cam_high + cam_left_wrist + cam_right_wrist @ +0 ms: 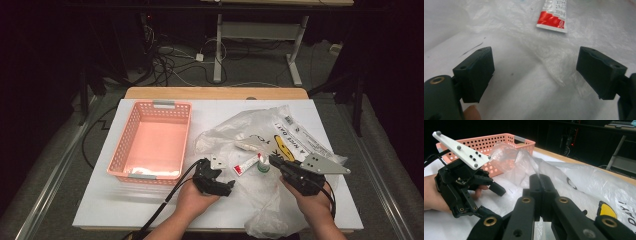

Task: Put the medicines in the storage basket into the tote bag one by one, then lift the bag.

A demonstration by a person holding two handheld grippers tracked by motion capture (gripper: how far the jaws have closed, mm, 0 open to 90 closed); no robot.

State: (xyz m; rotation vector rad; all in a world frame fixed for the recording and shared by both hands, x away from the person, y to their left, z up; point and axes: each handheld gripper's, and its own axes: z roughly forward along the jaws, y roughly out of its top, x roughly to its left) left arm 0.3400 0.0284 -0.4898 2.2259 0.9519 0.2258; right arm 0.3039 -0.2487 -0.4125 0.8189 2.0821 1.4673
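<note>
Nearest the high camera: two forearms entering from the bottom edge, each hand wrapped round a black gripper. Left gripper (pixel 226 186) low over the white table (pixel 100 200), jaws spread wide, nothing between them; seen along its own jaws (pixel 535 72), bare table and crinkled film lying in the gap, with the crimped red end of a small red-and-white tube (pixel 552 16) a little way ahead, flat on the plastic. Right gripper (pixel 272 161) pinched fully together on a fold of the clear plastic bag (pixel 250 130); in the right gripper view the film rising in a peak straight out of the closed tips (pixel 539 178). Bag spread across the right half of the table, printed with black lettering and a yellow patch (pixel 607 210). In the high view, the tube (pixel 245 167) resting between the two grippers, a white bottle with a green band (pixel 262 165) just beside it and close to the right gripper's tips. Pink perforated basket (pixel 131 131) on the left part of the table, well apart from the tube, something pale lying at its near end. Grey three-cornered plate (pixel 322 165) topping the right gripper. Beyond the table, dark floor with tangled cables (pixel 170 62) and the white legs of another desk (pixel 218 50).
</note>
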